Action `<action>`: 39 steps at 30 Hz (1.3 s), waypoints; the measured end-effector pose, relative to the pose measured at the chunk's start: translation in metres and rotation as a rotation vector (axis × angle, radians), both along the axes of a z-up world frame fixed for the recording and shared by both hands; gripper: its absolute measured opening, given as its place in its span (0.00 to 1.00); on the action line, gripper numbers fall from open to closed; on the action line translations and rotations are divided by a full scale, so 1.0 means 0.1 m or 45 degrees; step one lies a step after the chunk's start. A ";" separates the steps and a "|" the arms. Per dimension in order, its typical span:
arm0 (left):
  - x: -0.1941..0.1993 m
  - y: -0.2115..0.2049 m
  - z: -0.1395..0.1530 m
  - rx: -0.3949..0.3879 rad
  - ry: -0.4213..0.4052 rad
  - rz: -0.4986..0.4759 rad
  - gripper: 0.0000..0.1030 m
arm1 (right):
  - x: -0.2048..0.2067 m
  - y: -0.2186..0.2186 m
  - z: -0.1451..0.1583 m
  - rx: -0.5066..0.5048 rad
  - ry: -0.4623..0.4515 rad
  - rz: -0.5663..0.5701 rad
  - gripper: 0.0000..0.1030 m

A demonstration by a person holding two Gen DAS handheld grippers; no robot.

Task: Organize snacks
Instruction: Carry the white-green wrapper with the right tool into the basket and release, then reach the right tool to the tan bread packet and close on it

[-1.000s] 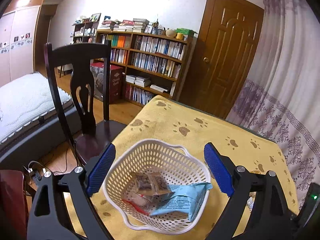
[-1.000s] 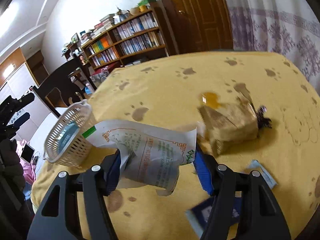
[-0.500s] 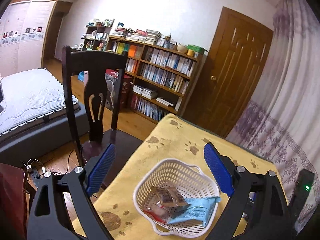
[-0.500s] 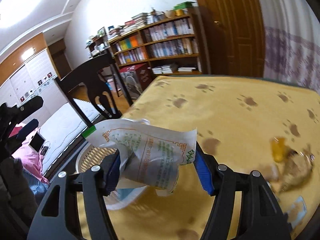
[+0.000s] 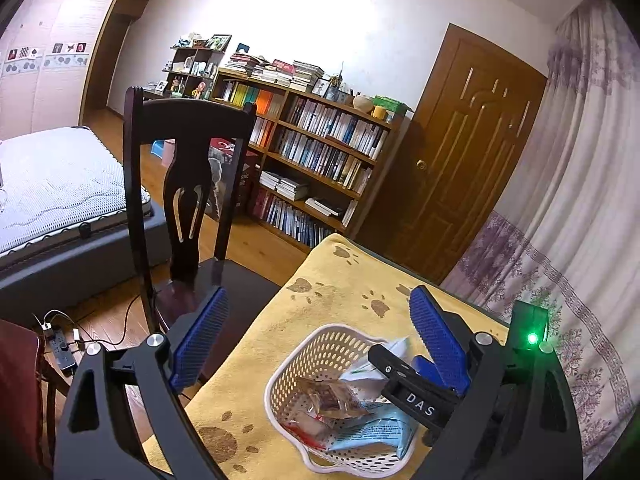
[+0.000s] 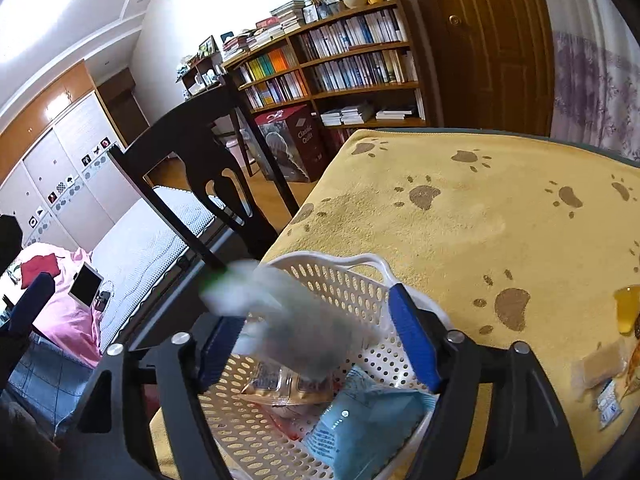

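Note:
A white perforated basket (image 5: 320,332) (image 6: 360,260) stands near the corner of the yellow paw-print cloth. A light blue packet (image 5: 376,428) (image 6: 360,420) and a brown snack packet (image 5: 328,396) (image 6: 288,384) lie inside it. My right gripper (image 6: 316,312) (image 5: 400,356) hangs just over the basket, jaws open. A white printed packet (image 6: 288,312) (image 5: 380,364) shows blurred between the fingers, loose and dropping over the basket. Held back and higher, my left gripper (image 5: 316,296) is open with nothing in it.
A dark wooden chair (image 5: 180,160) (image 6: 200,152) stands against the table's left side, close to the basket. At the right edge of the cloth (image 6: 480,220) lie an orange jelly cup (image 6: 628,308) and small wrapped snacks (image 6: 600,368). A bed and bookshelf lie beyond.
My right gripper carried the white packet left across the table to over the basket and has opened on it. The left gripper drew back and up from the basket.

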State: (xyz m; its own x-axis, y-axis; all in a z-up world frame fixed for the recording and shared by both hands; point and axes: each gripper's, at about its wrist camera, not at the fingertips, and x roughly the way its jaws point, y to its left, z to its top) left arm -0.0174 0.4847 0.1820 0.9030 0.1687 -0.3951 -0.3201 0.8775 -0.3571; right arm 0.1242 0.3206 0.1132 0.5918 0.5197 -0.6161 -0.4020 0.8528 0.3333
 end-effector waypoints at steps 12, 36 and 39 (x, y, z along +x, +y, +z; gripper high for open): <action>0.01 -0.02 0.00 0.010 0.000 -0.028 0.91 | -0.10 -0.18 -0.01 0.034 0.003 -0.035 0.75; -0.01 -0.28 0.02 0.068 0.003 -0.120 0.93 | -0.35 -1.19 -0.31 0.012 0.045 -0.233 0.76; 0.00 -0.33 0.01 0.078 0.009 -0.134 0.93 | -0.39 -1.34 -0.32 -0.006 0.029 -0.264 0.76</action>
State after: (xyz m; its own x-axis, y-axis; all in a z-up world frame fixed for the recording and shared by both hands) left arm -0.0172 0.4522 0.1834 0.9143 0.0970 -0.3932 -0.2272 0.9266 -0.2997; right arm 0.0850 0.1866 0.0815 0.6717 0.3857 -0.6325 -0.2104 0.9179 0.3364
